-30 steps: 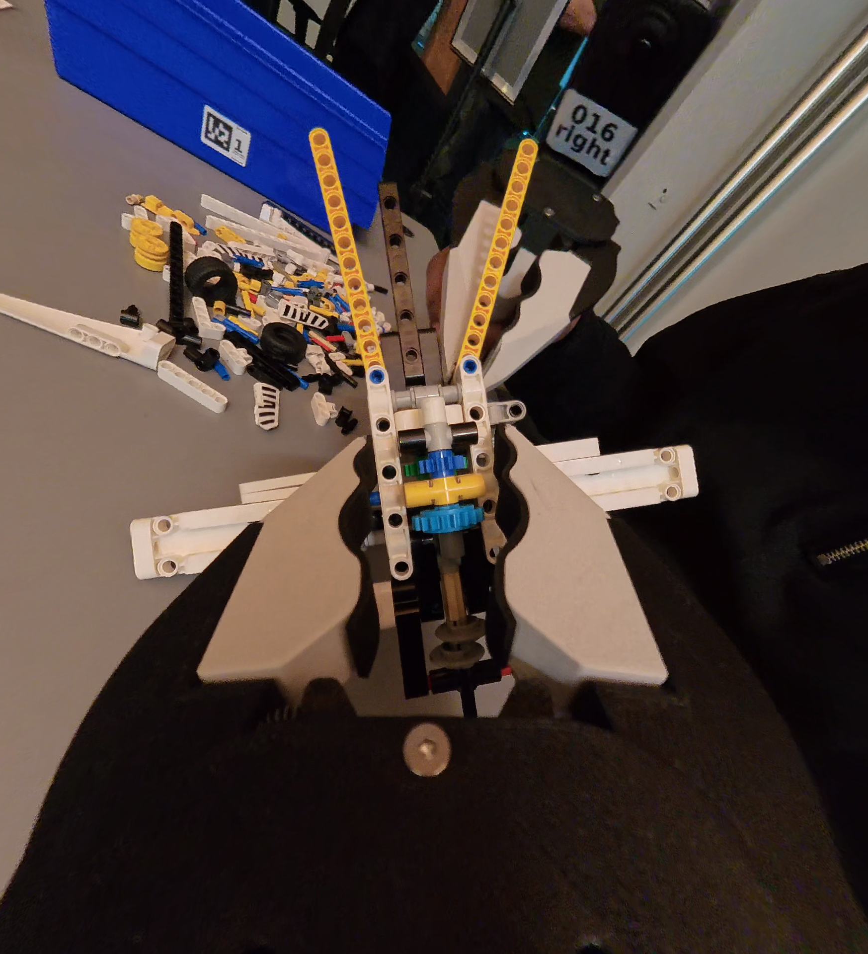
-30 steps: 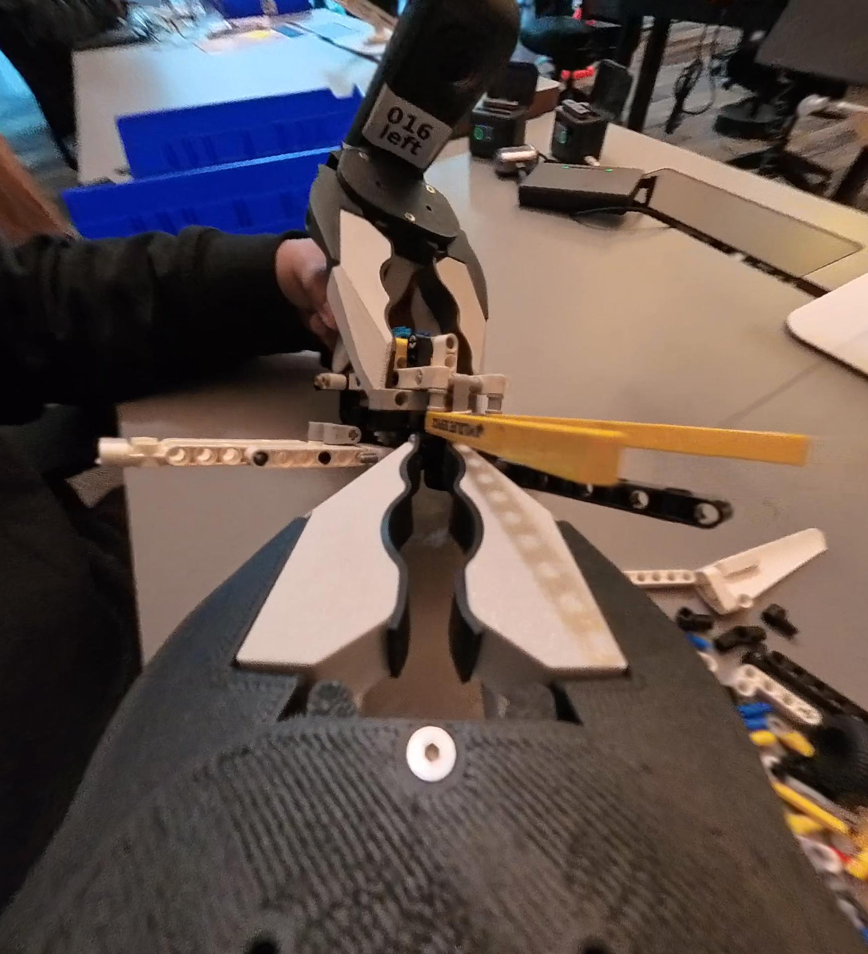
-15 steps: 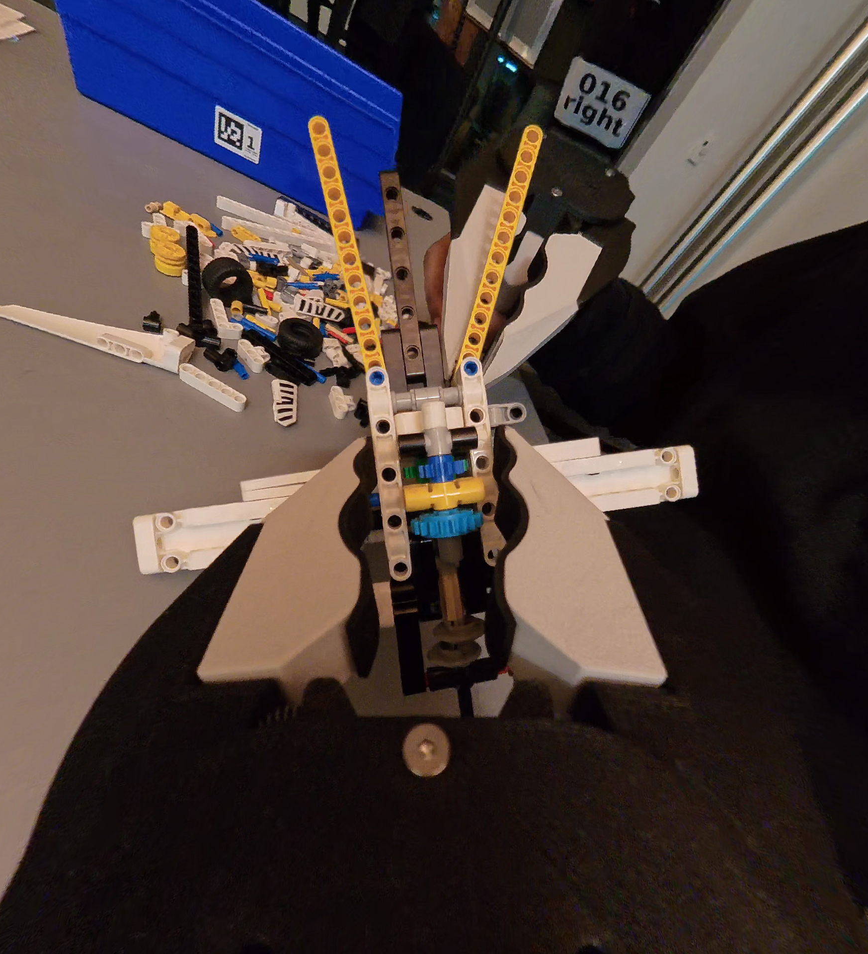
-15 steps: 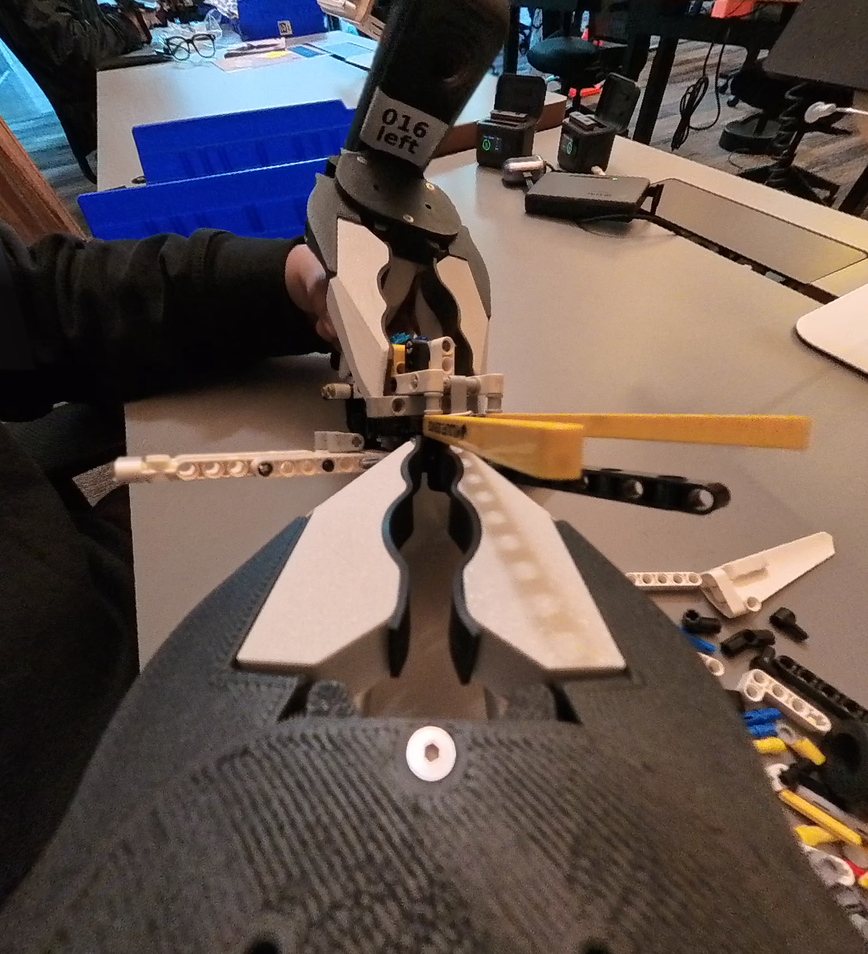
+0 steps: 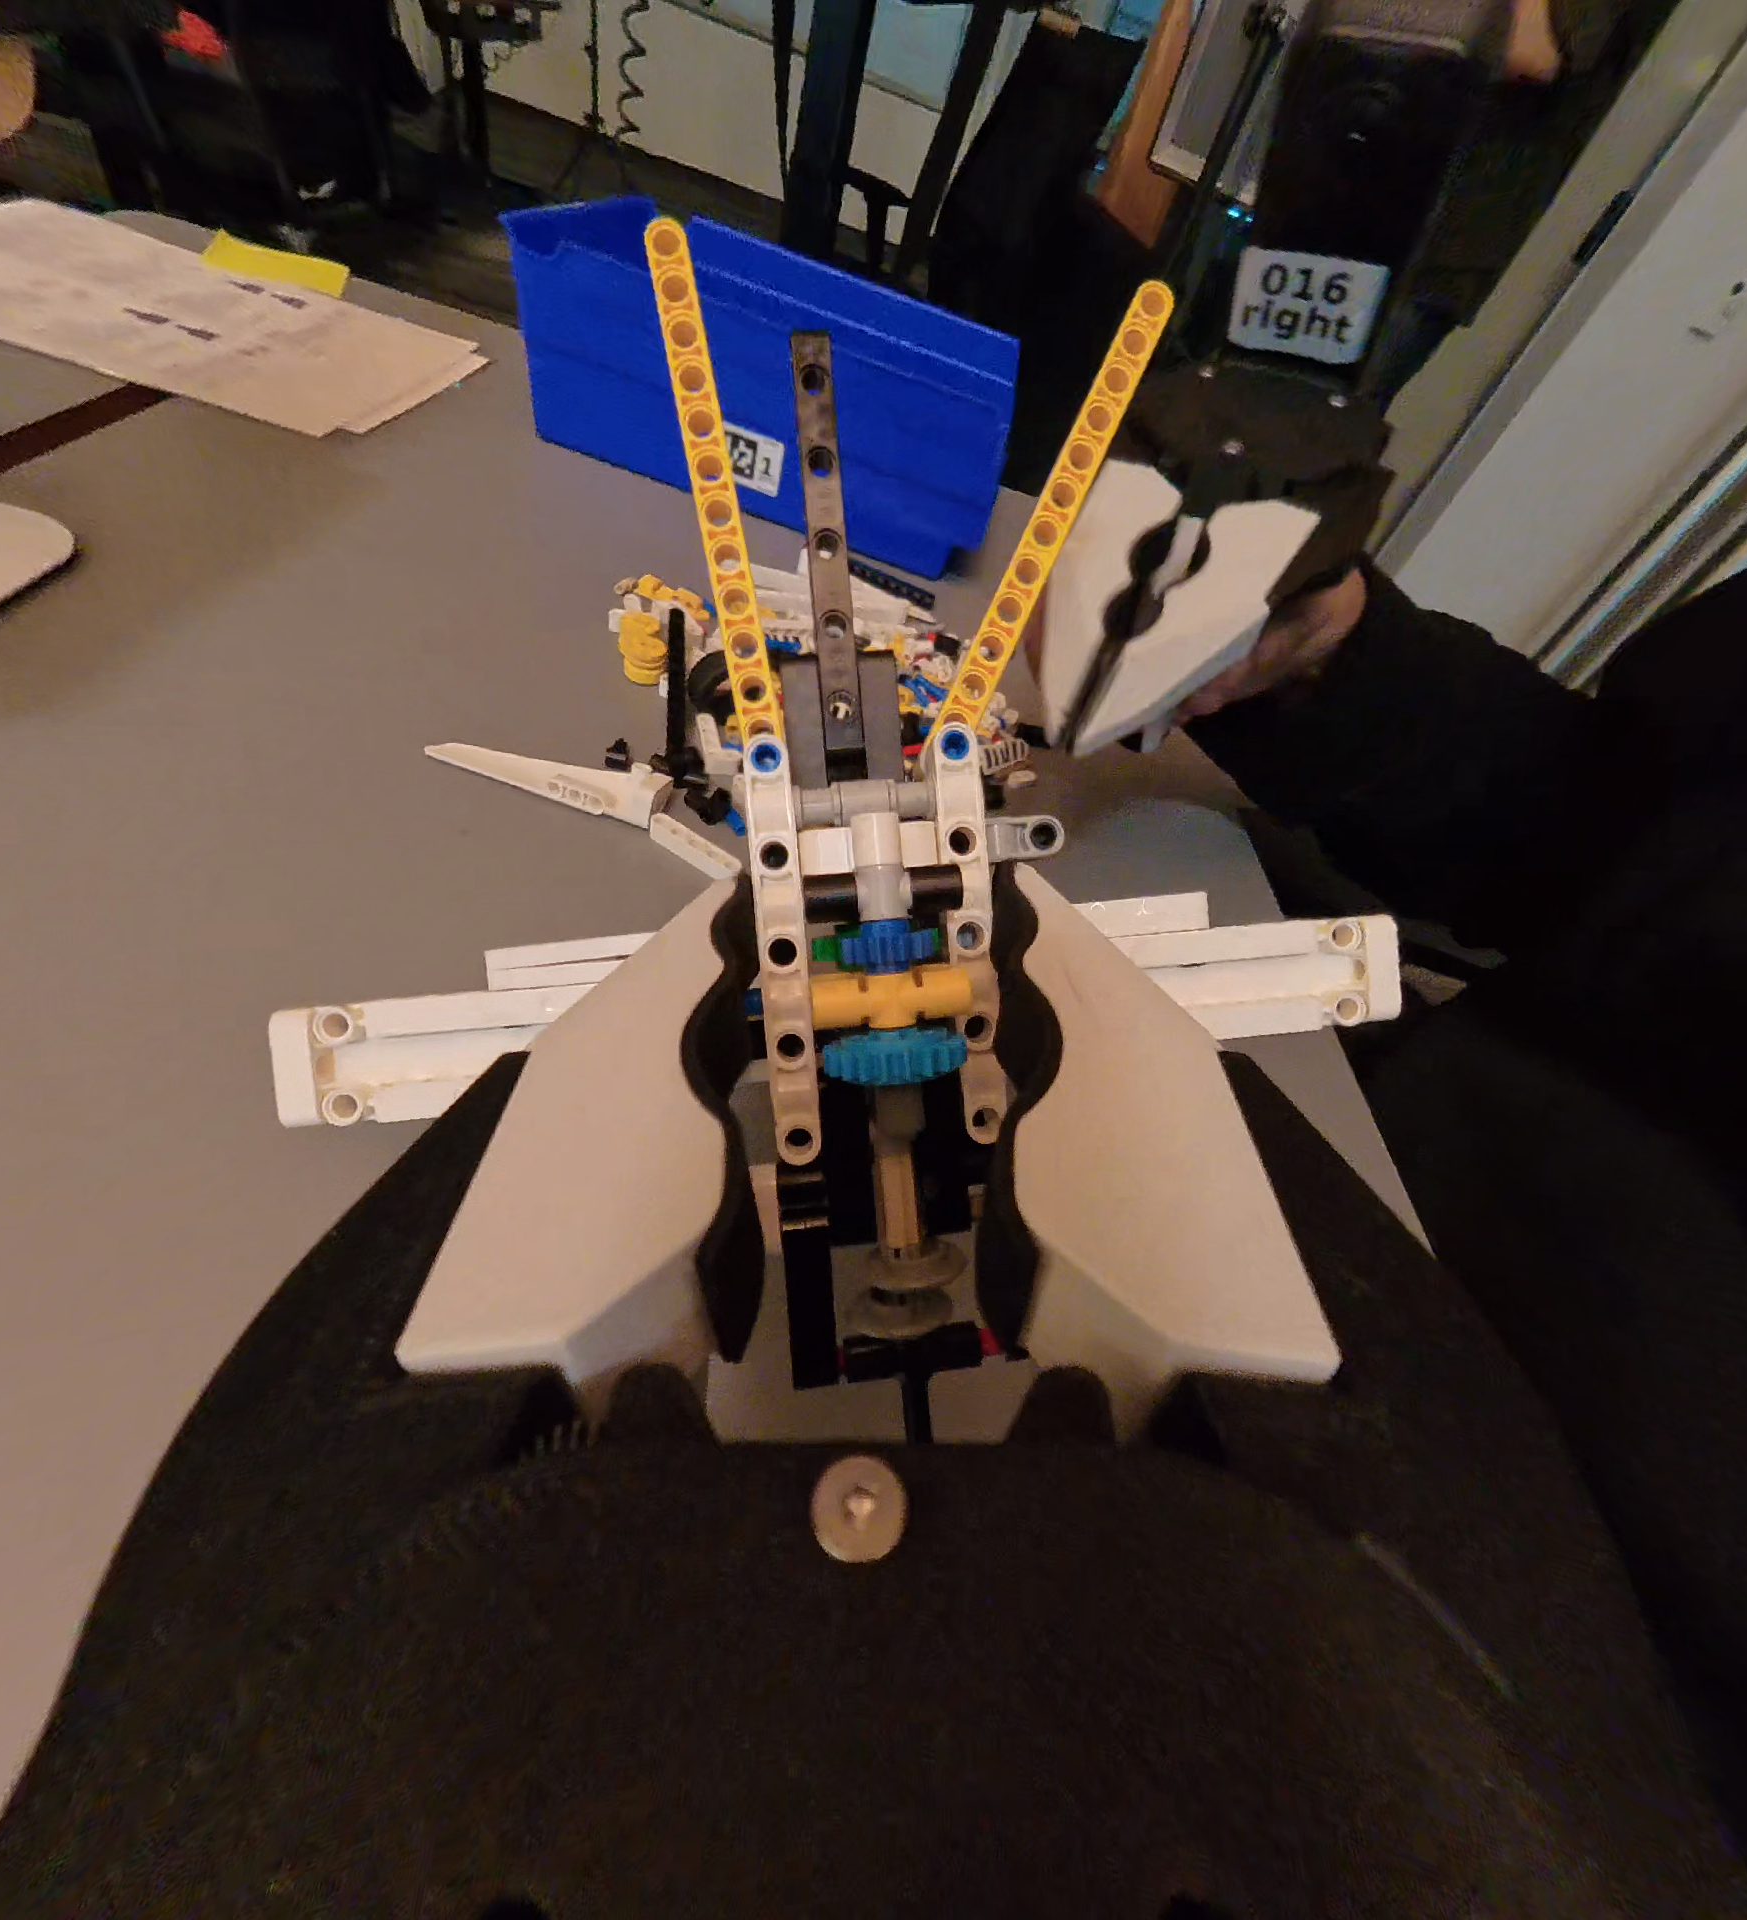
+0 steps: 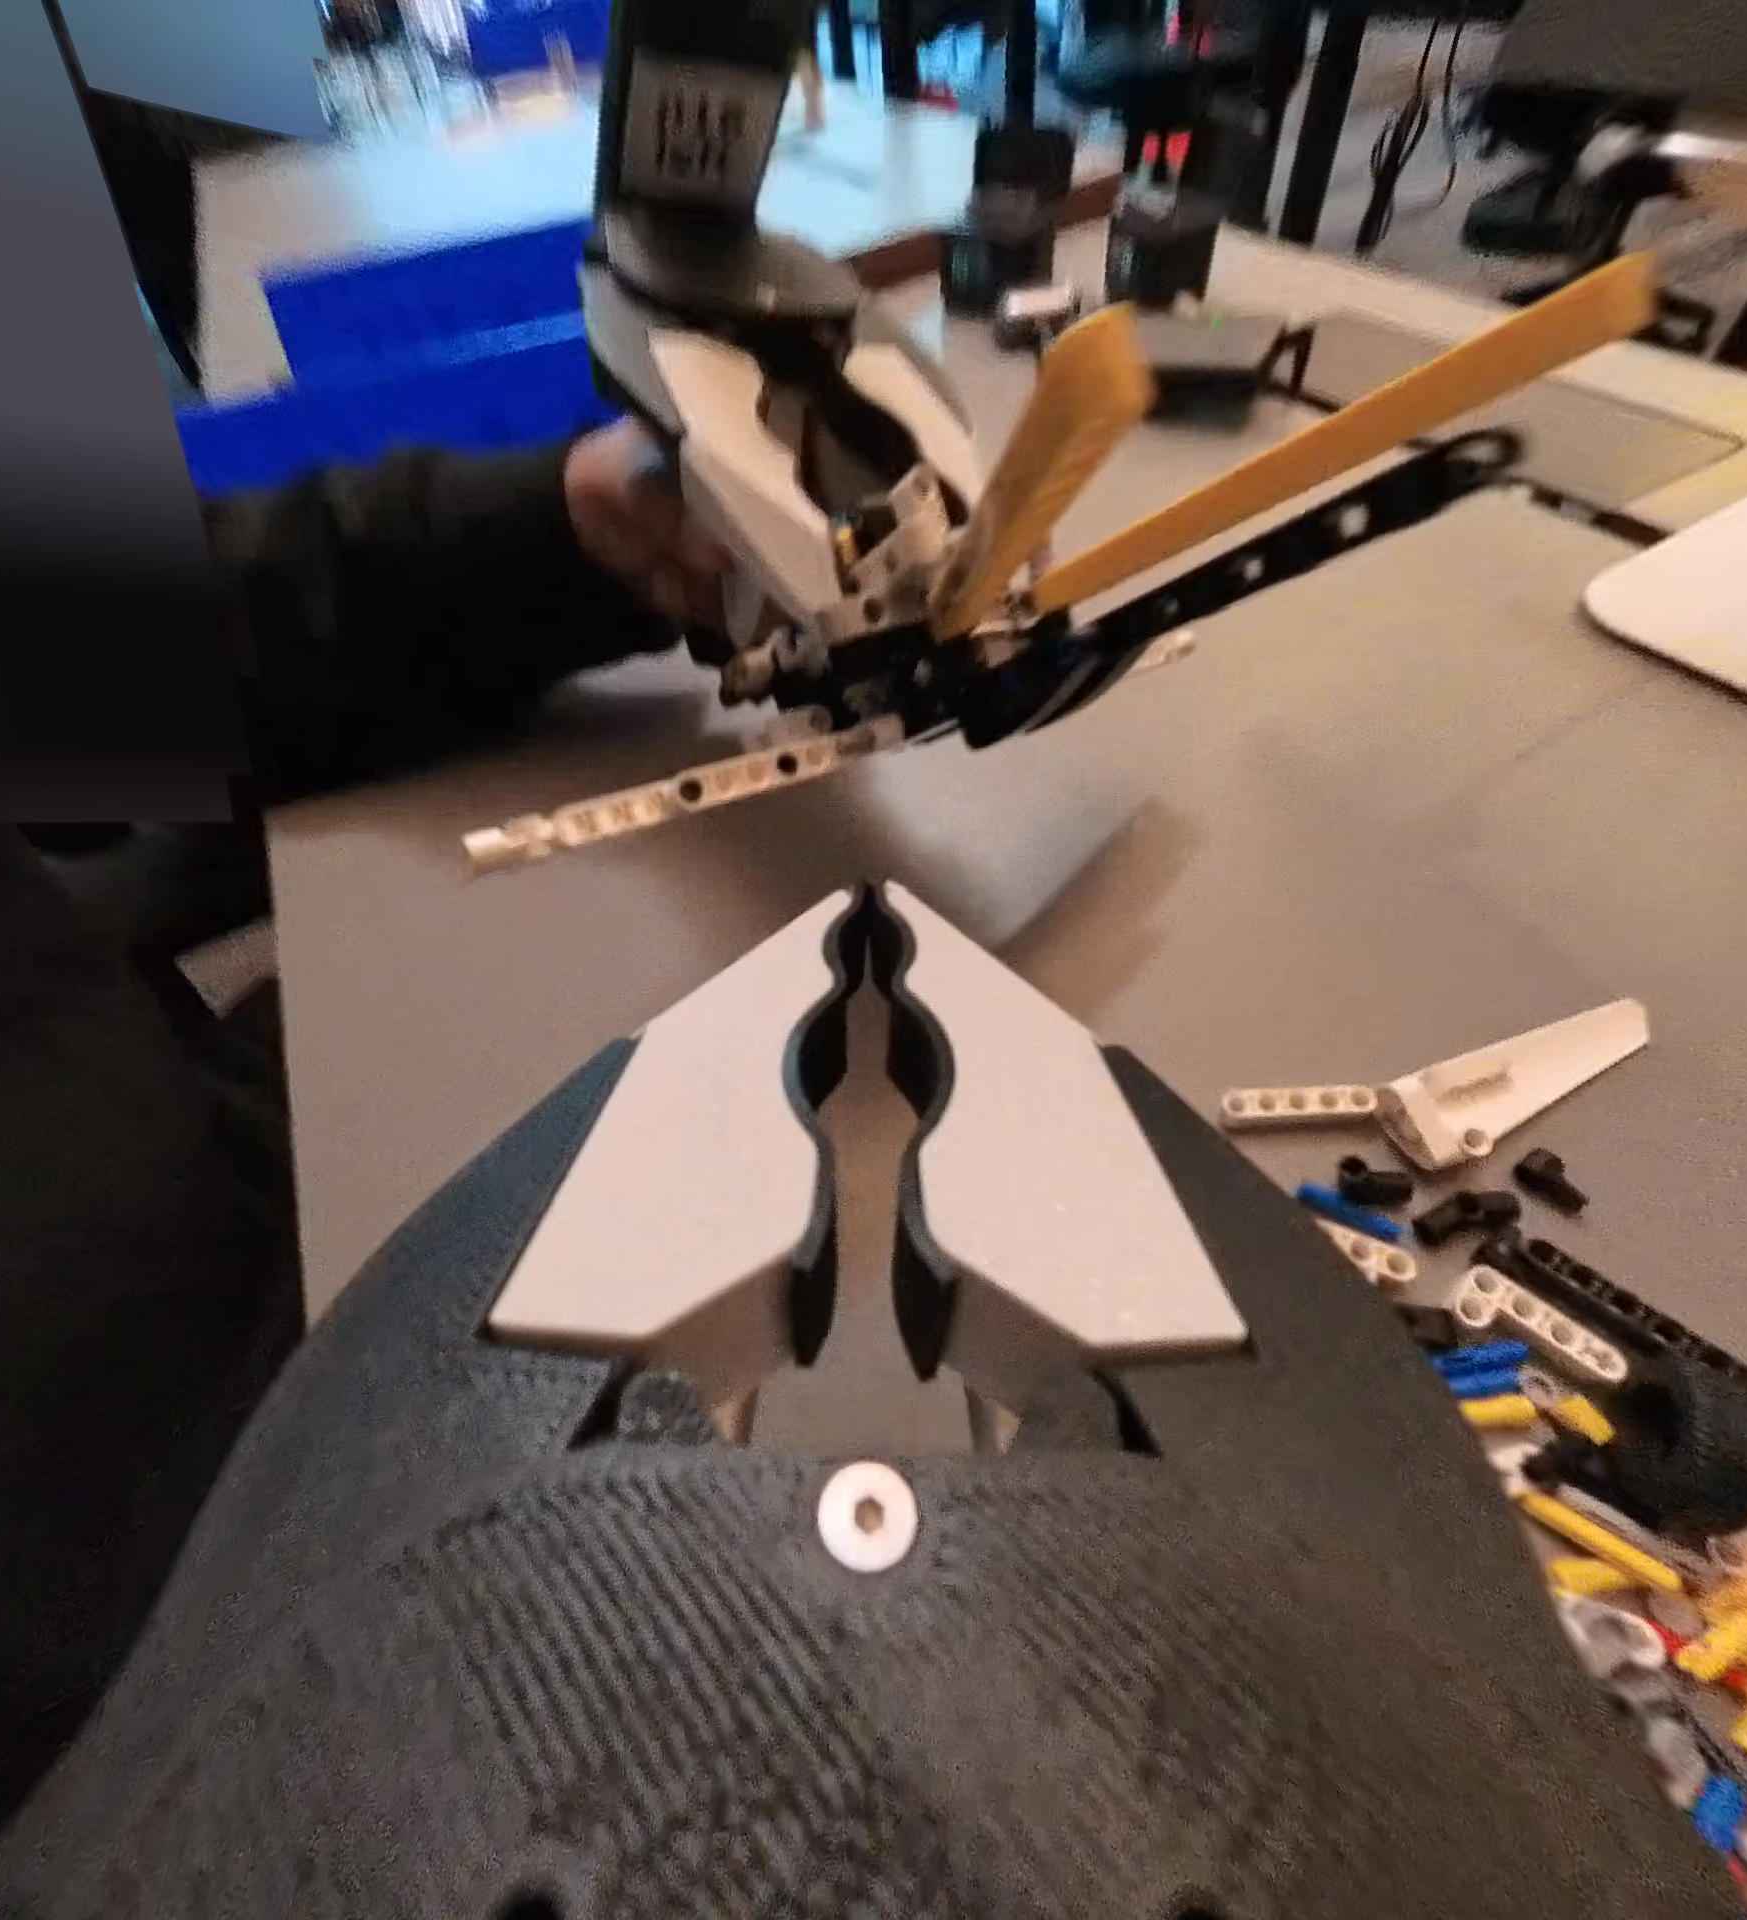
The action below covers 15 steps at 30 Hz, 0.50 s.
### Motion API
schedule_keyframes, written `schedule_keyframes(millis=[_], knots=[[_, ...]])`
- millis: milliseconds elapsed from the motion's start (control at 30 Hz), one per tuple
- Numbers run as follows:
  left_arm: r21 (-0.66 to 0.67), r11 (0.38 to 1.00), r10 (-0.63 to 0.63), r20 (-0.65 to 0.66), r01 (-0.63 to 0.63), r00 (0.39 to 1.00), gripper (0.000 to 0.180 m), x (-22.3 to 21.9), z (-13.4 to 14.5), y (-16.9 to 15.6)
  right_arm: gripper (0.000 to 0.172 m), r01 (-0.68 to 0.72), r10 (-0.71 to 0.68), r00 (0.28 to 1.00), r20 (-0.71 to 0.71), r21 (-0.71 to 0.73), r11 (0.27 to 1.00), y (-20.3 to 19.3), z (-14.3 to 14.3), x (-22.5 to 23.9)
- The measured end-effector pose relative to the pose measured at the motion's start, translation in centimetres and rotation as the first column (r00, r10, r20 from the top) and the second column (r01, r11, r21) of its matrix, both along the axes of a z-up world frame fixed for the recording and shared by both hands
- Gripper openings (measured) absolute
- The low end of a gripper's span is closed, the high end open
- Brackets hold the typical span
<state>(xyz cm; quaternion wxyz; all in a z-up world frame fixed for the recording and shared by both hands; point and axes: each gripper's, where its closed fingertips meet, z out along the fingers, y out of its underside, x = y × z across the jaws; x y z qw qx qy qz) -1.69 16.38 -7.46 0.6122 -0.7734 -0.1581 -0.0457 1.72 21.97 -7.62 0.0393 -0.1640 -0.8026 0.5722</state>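
Left wrist view shows the left gripper clenched on a brick model, both pads pressing on its white side beams. Two yellow beams and one black beam stand out from the model's far end, and white panels stick out to its left and right. The model is held above the grey table. Beyond it lie a pile of loose parts and a blue bin. The right gripper is closed on nothing, near the model but apart from it.
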Motion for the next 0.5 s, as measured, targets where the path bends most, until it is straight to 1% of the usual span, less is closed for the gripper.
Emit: schedule_keyframes(millis=[33,67,100,133,200,267,333,367,400,500], knots=[[0.008,1.000,-0.013,-0.003,0.013,1.000,0.043,0.2,0.1,0.0,0.000,0.010,-0.010,1.000,0.008,-0.041,0.999,0.2,0.6,-0.3],[0.012,1.000,-0.028,0.001,0.028,1.000,0.043,0.5,0.0,0.2,0.013,0.018,-0.018,1.000,0.010,-0.066,0.998,0.1,1.0,-0.5],[0.011,0.999,-0.041,0.001,0.041,0.999,0.043,0.7,0.0,0.3,0.030,0.017,-0.016,1.000,0.008,-0.072,0.997,-0.1,1.1,-0.5],[0.009,0.999,-0.050,-0.004,0.050,0.999,0.044,0.9,-0.1,0.5,0.035,0.008,-0.008,1.000,-0.009,-0.064,0.998,-0.5,1.1,-0.3],[-0.005,0.998,-0.063,-0.022,0.063,0.998,0.043,1.3,-0.3,0.9,0.041,-0.003,0.000,0.995,-0.103,-0.033,0.999,-1.4,1.1,0.0],[-0.020,0.997,-0.069,-0.047,0.068,0.996,0.043,1.7,-0.5,1.2,0.039,-0.004,0.008,0.973,-0.232,0.016,1.000,-2.3,1.1,0.3],[-0.029,0.995,-0.098,-0.055,0.097,0.994,0.043,2.3,-0.5,1.5,0.037,0.014,0.012,0.943,-0.332,0.075,0.997,-2.8,0.8,0.2],[-0.037,0.994,-0.108,-0.061,0.105,0.992,0.043,2.5,-0.6,1.6,0.031,0.012,0.026,0.933,-0.358,0.104,0.994,-3.0,0.6,0.3],[-0.042,0.993,-0.109,-0.073,0.106,0.991,0.044,2.5,-0.7,1.6,0.028,0.010,0.036,0.927,-0.374,0.120,0.993,-3.1,0.5,0.4],[-0.034,0.992,-0.122,-0.084,0.119,0.989,0.044,2.7,-0.5,1.5,0.025,-0.016,0.062,0.927,-0.369,0.128,0.992,-3.2,0.5,0.6]])
